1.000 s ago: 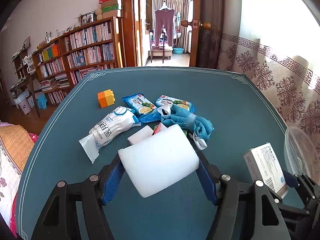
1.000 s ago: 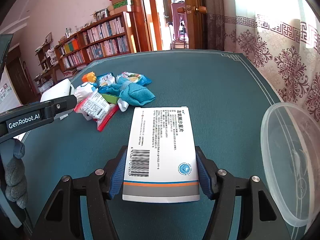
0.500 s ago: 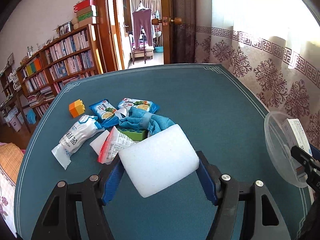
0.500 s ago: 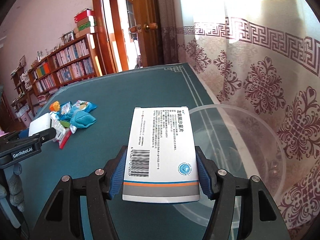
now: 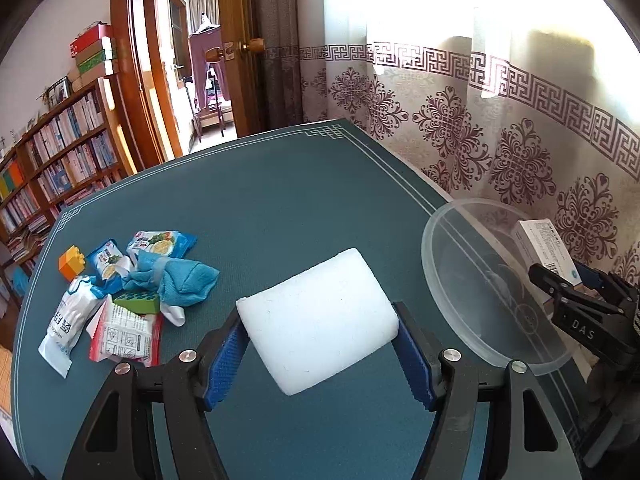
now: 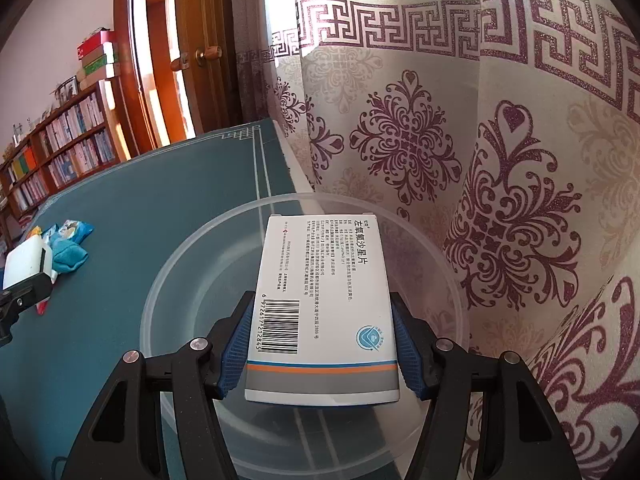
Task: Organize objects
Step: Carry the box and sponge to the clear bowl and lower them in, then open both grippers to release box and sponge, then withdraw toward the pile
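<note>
My left gripper (image 5: 320,344) is shut on a white sponge block (image 5: 318,320), held above the teal table (image 5: 280,200). A clear plastic bowl (image 5: 472,280) stands at the table's right edge. My right gripper (image 6: 320,340) is shut on a white medicine box (image 6: 320,304) with a barcode, held over the bowl (image 6: 192,288). In the left wrist view that box (image 5: 546,246) and the right gripper (image 5: 576,292) show over the bowl's far right side. The right wrist view catches the sponge (image 6: 22,266) at the far left.
A pile lies at the table's left: a blue cloth (image 5: 176,280), snack packets (image 5: 160,244), a white pouch (image 5: 66,320), a red-edged bag (image 5: 124,334), a green brick (image 5: 138,304) and an orange block (image 5: 72,262). A patterned curtain (image 5: 500,140) hangs just beyond the bowl.
Both grippers swung to the right, away from the pile. The medicine box now hangs over the bowl, and the sponge has come closer to the bowl.
</note>
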Tool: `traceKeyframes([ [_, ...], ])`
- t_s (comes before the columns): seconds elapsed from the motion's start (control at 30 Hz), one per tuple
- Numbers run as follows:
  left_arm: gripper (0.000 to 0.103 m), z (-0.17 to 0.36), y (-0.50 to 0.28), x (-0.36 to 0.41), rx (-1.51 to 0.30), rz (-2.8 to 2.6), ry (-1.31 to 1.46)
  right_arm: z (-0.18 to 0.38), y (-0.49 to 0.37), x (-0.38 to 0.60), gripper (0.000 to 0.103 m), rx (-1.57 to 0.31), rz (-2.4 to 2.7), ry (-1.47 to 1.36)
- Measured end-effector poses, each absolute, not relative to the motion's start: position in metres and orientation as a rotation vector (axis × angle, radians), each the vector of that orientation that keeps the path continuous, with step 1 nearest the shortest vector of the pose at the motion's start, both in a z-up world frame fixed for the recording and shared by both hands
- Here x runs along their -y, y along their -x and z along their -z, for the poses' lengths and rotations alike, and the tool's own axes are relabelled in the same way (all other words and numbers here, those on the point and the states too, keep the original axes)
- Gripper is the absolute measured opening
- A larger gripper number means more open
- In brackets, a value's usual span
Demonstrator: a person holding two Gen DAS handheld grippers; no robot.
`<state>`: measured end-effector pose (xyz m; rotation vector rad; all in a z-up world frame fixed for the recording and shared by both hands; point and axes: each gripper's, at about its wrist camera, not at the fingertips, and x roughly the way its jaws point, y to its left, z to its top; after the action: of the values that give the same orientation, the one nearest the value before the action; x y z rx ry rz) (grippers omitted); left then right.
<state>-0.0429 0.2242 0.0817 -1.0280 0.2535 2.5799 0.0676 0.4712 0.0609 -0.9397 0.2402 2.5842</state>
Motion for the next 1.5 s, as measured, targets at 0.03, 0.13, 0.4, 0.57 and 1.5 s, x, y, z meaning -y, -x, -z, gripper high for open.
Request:
traceKeyframes([
  [0.03,0.072,-0.082,0.042,-0.229,-0.254,-2.563,1.022,-0.060,-0.068,-0.473,0.064,-0.243,-2.577,0.942],
  [0.13,0.072,-0.081,0.043,-0.243,-0.256,-2.515,1.013,-0.058,-0.068,-0.478,0.064,-0.250,-2.568,0.940],
  [0.4,0.073,-0.078,0.043,-0.278,-0.272,-2.406,0.990,-0.059,-0.072,-0.483,0.065,-0.249,-2.552,0.916],
  [0.57,0.073,-0.078,0.043,-0.291,-0.269,-2.357,0.971,-0.057,-0.078,-0.481,0.065,-0.225,-2.539,0.911],
  [1.5,0.102,-0.083,0.064,-0.306,-0.143,-2.343,0.994,-0.058,-0.092,-0.482,0.065,-0.279,-2.533,0.878],
])
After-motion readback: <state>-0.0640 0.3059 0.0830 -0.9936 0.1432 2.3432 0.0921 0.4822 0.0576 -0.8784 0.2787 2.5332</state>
